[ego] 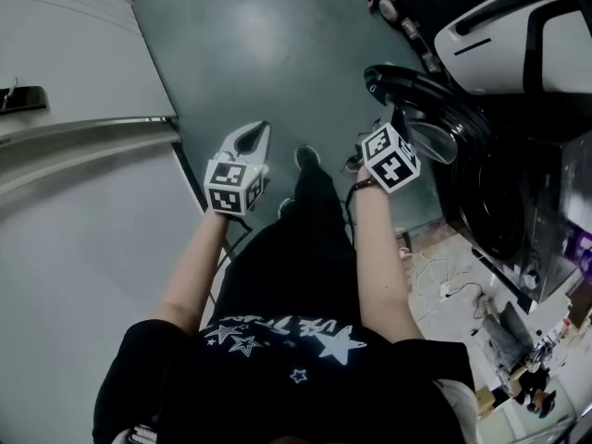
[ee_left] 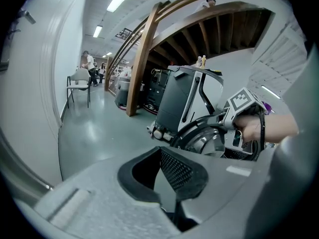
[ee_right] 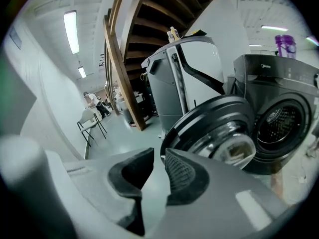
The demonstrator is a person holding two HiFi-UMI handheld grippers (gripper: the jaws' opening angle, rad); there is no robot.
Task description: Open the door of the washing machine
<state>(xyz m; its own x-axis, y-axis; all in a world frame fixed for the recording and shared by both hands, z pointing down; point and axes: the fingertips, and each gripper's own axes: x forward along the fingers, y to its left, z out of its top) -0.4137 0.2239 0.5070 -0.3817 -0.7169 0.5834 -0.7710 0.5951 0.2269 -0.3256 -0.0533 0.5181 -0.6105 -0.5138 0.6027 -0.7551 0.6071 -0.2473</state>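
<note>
Left gripper (ee_left: 160, 151): Left of the middle in the head view. It is out over the bare floor (ego: 259, 44), away from the washer. Its jaw tips touch and hold nothing. I think it is just waiting, because this job needs only one gripper.

Right gripper (ee_right: 158, 156): Right of the middle in the head view, close to the edge of the door. Its jaws are a little apart. The floor shows in the gap and nothing is between them. The door's rim is just past the tips, so I think this gripper is the one working the door.

Door (ego: 407, 86): Upper right of the middle in the head view. It stands wide open, sticking out from the washer. The job looks done, or nearly done.

Window (ee_right: 227, 148): The round glass bowl in the door. It is see-through, with nothing in it.

Washer (ee_right: 254, 83): At the right side, dark and tall. Its front faces the person, so the door is easy to reach.

Drum (ee_right: 280, 126): The round hole in the washer. I see shiny metal with little holes and no clothes. The far back is too dark to tell.

Bottle (ee_right: 285, 45): Purple, on top of the washer at the upper right of the right gripper view.
</note>
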